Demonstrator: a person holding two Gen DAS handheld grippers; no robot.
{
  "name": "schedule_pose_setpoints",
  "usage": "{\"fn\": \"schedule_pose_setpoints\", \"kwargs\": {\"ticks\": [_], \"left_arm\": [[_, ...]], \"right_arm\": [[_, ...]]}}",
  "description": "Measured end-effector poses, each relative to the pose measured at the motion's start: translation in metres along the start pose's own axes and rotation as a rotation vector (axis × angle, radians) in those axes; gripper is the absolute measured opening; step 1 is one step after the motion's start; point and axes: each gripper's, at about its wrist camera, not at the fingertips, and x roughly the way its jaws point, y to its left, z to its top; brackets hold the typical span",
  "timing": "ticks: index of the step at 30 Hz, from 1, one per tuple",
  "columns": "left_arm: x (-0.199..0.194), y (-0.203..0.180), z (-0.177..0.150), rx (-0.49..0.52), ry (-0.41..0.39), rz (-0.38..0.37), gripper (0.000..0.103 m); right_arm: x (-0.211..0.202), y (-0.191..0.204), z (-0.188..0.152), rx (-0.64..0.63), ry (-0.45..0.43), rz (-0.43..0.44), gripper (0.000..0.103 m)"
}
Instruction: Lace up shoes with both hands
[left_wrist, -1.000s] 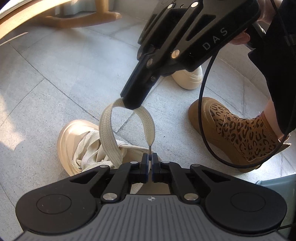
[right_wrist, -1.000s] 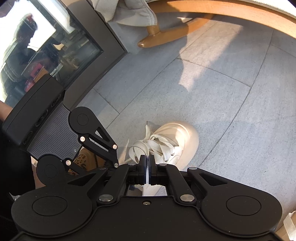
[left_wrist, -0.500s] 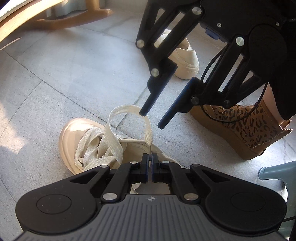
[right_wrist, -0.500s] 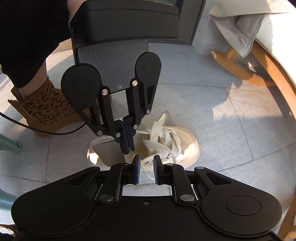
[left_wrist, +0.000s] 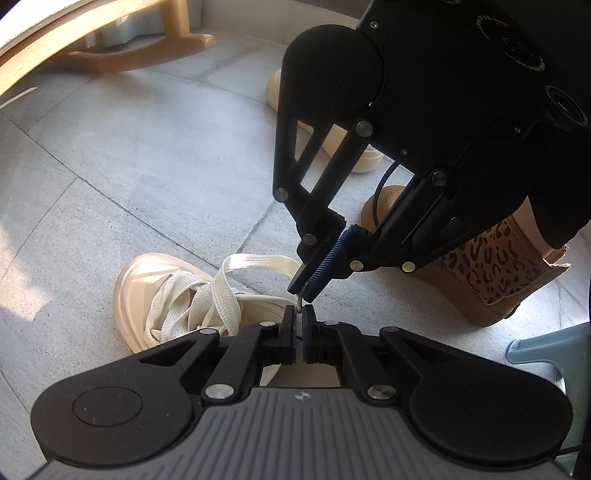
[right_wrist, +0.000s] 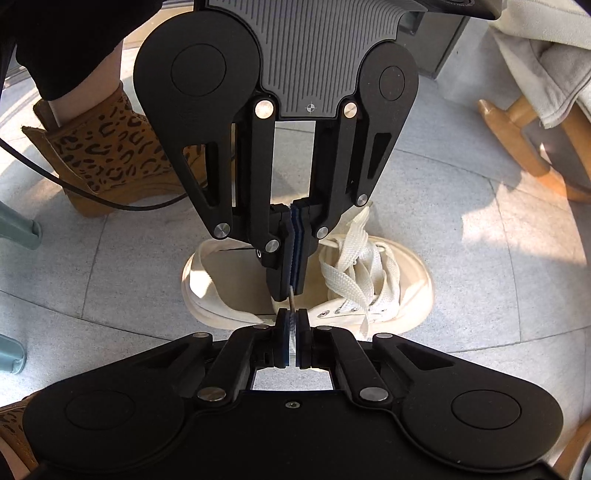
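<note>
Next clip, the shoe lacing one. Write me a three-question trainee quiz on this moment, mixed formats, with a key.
1. True or false: both hand-held grippers pinch the same lace tip.
2. The lace's free loop arches above which item? A) the cream shoe B) the leopard-print boot C) the wooden chair foot
3. Fill in: the left hand-held gripper is ____ (open or shut).

Key: 1 true, the right hand-held gripper grips it too; 2 A; 3 shut.

The cream canvas shoe (left_wrist: 147, 284) has a smooth rubbery sole and flat woven cotton-like laces (left_wrist: 221, 295). The matt black plastic grippers carry shiny metal pivot pins (right_wrist: 264, 108). The floor is rough, speckled grey stone tile (left_wrist: 129, 147). A leopard-print suede-like boot (right_wrist: 107, 147) looks soft and napped.
</note>
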Motion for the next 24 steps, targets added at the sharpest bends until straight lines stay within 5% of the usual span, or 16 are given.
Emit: {"fn": "schedule_pose_setpoints", "kwargs": {"ticks": [24], "left_arm": [[0.019, 0.011, 0.006, 0.020, 0.029, 0.063, 0.002]], "right_arm": [[0.036, -0.010, -0.003, -0.021, 0.095, -0.071, 0.001]]}}
